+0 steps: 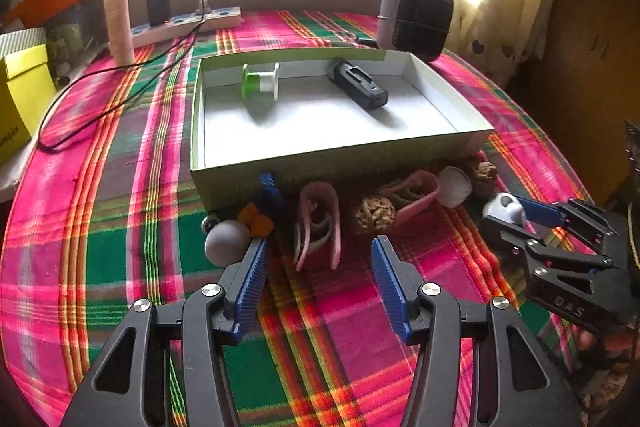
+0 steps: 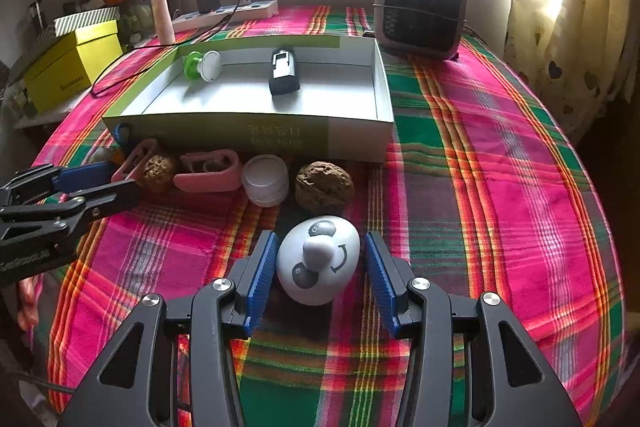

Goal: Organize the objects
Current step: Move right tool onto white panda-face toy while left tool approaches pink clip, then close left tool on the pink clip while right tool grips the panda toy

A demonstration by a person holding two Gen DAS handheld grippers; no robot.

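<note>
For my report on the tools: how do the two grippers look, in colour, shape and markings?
Both match. The left gripper and right gripper have black plastic arms with triangular cut-outs, silver round bolts, and blue ribbed pads. The right one, seen from the left camera, bears raised letters, apparently "DAS".

Blue toy (image 1: 269,187) hiding partly behind the box wall (image 1: 320,169), yellow box (image 1: 16,99) running off the left edge, windows glaring white.
</note>
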